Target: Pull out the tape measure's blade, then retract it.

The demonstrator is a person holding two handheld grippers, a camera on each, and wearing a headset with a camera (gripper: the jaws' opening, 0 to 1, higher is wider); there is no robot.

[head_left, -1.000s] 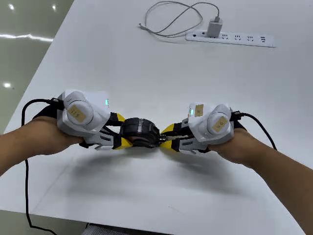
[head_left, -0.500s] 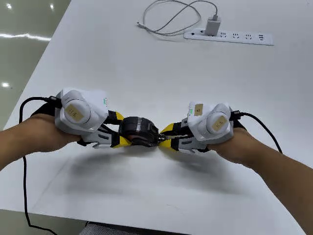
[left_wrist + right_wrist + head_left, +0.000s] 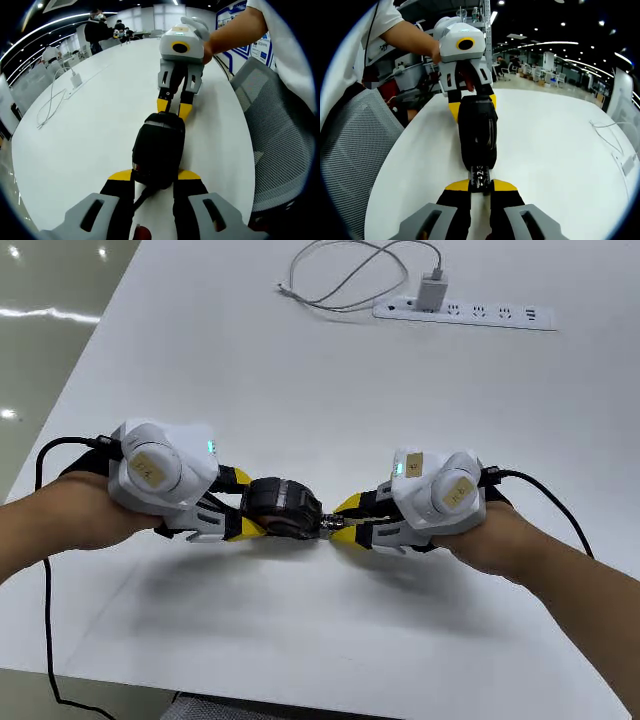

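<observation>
Down on a white table (image 3: 300, 370), two hands hold white grippers whose yellow-tipped jaws point at each other. Starting at the left, a person's left hand (image 3: 75, 515) holds the left gripper (image 3: 248, 506). Its jaws are clamped around a black tape measure (image 3: 283, 508), one jaw on each side of the case. In the left gripper view the case sits squarely between those jaws and reaches forward past their tips.

Just beyond the case, toward the right, a short stub of blade (image 3: 325, 524) sticks out — pale, with printed numbers that show in the right gripper view. The right gripper (image 3: 341, 521) meets it head-on. Its jaws are pinched together on the end of the blade, and the tips lie very near the case. The right hand (image 3: 490, 540) holds that gripper from behind.

Well beyond both sets of jaws, toward the far right, a white power strip (image 3: 465, 313) lies flat. A charger (image 3: 433, 290) is plugged into it, and a looped cable (image 3: 340, 280) trails off to the left.
</observation>
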